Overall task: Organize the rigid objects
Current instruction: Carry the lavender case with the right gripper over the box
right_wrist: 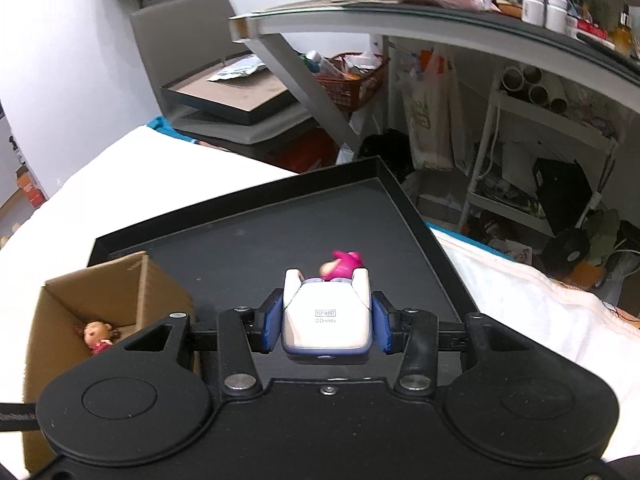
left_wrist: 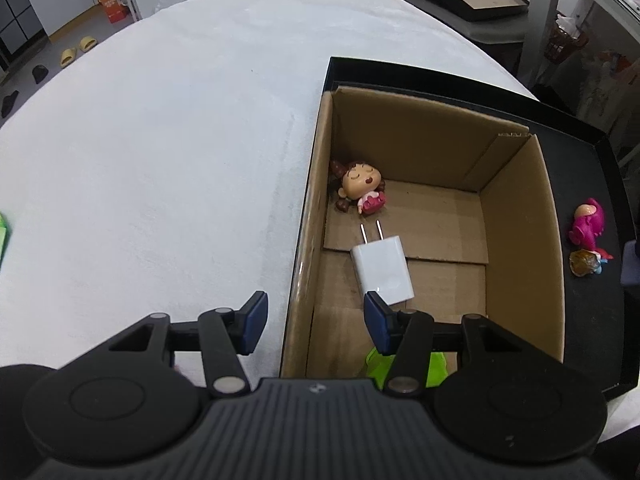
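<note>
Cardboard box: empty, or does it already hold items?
Not empty. The cardboard box is open-topped and holds a doll figurine lying on its back, a white charger lying flat, and a green item, partly hidden.

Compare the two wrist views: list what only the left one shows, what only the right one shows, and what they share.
Left only: the open left gripper, a white charger and a green item in the cardboard box, and a small amber figure.
Right only: the right gripper shut on a white toy.
Both: the box, the brown-haired doll, the pink figure and the black tray.
</note>
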Demonstrator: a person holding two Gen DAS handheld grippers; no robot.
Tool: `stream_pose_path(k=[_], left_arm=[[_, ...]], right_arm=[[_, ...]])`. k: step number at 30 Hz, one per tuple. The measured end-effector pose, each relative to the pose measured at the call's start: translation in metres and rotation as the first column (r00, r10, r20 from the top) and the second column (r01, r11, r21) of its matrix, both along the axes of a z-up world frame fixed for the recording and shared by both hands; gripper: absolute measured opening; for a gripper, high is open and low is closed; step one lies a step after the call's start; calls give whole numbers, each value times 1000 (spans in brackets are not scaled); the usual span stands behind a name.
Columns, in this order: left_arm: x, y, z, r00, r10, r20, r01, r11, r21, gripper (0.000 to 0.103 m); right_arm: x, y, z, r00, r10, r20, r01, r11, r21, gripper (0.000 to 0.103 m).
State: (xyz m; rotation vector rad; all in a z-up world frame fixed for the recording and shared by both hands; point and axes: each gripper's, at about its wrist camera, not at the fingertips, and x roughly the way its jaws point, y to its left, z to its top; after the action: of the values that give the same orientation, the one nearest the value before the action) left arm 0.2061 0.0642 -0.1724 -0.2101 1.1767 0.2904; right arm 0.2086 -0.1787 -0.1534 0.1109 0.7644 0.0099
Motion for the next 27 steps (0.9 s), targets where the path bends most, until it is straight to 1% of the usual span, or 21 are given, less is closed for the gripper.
stream_pose_path(k=[5, 7, 9, 12, 15, 18, 19, 20, 21, 23, 24, 27], left_arm=[[-8, 9, -7, 1000, 3, 4, -3, 998, -55, 51], [-10, 11, -6, 1000, 2, 27, 0, 997, -76, 48], [-12, 11, -4, 999, -7, 48, 11, 996, -85, 48], [-15, 13, -3, 997, -20, 70, 27, 995, -101, 46], [-16, 19, -5, 997, -9, 79, 18, 992, -124, 42], [-18, 24, -5, 996, -8, 86, 21, 989, -148, 36], [-19, 25, -5, 996, -13, 88, 26, 988, -153, 32], [-19, 26, -6, 996, -13, 88, 26, 988, -153, 26], [-20, 27, -6, 996, -7, 86, 20, 988, -153, 24], [-21, 31, -8, 996, 10, 86, 4, 987, -159, 16], [-21, 33, -8, 996, 15, 88, -1, 987, -163, 14], [-22, 35, -9, 995, 12, 95, 5, 984, -178, 14]], right_arm=[[-5, 17, 9, 1000, 16, 13, -16, 1000, -13, 44], [-8, 26, 13, 999, 28, 17, -28, 999, -19, 44], [-11, 33, 16, 999, 41, 21, -41, 999, -21, 44], [-14, 47, 22, 997, 70, 28, -69, 997, -23, 44], [-17, 65, 26, 991, 131, 29, -130, 991, -34, 44], [-19, 83, 30, 985, 172, 25, -171, 984, -51, 44], [-20, 89, 30, 983, 184, 21, -183, 982, -53, 44], [-20, 94, 31, 981, 193, 18, -192, 980, -54, 44], [-21, 100, 31, 979, 204, 15, -202, 978, -57, 44], [-23, 110, 32, 975, 223, 9, -222, 973, -62, 44], [-24, 115, 32, 973, 231, 5, -231, 971, -62, 44], [-25, 128, 29, 968, 252, -16, -252, 966, -51, 44]])
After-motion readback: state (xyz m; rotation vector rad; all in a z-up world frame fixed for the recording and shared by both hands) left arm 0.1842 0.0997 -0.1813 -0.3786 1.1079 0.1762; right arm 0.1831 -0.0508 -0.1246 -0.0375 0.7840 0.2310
